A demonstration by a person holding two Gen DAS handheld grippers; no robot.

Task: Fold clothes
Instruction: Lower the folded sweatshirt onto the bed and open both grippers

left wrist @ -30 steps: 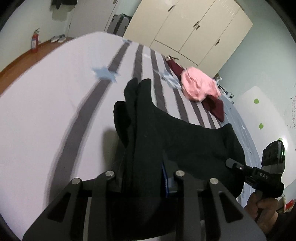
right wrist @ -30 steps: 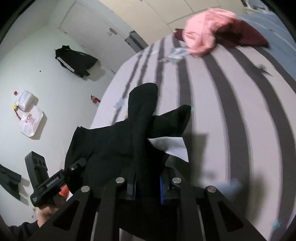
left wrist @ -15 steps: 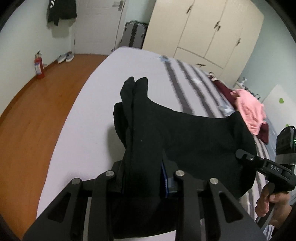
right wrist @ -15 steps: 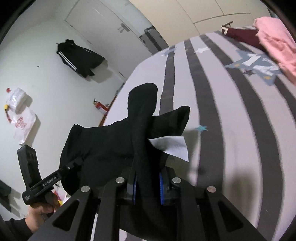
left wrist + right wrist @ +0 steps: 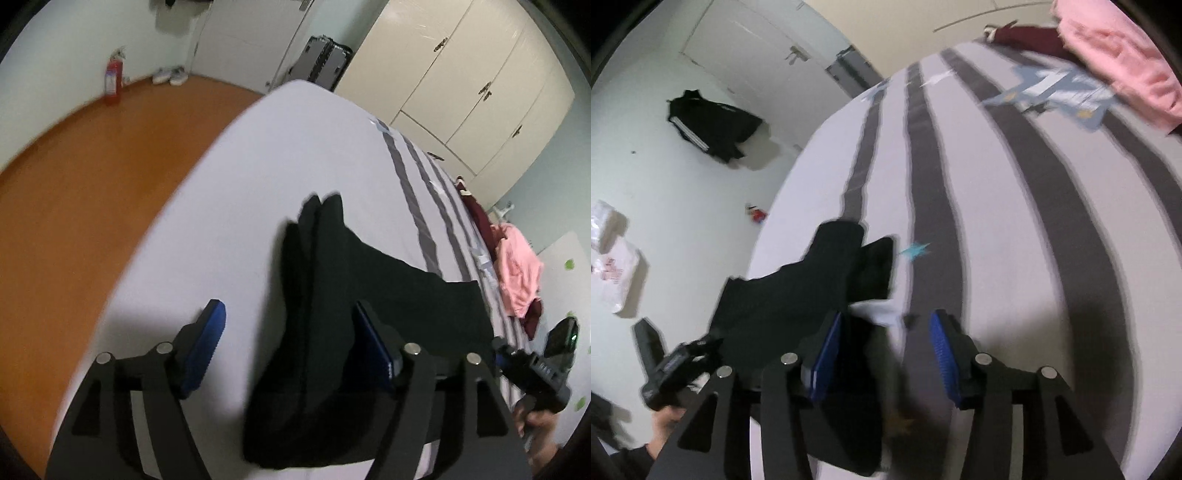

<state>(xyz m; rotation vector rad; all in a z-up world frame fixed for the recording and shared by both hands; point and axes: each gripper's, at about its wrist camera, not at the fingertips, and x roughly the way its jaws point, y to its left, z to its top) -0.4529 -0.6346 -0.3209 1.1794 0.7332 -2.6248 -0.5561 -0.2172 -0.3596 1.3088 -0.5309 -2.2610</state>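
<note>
Black garment point(image 5: 354, 325) lying bunched near the corner of the striped bed point(image 5: 295, 155), strung between left gripper point(image 5: 291, 339) and right gripper point(image 5: 886, 343), both just sprung apart, cloth brushing only one blue pad apiece, nothing clamped. Likely to slump into a crooked heap or snag on a pad at pull-away, spoiling the fold. Hidden under the fingers: the near hem; blurred beyond telling: fold edges, white tag point(image 5: 877, 314).

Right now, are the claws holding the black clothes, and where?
No. Both claws have just been opening. The black garment lies between the left claw pads and beside the right claw, but the pads no longer pinch its edge.
</note>
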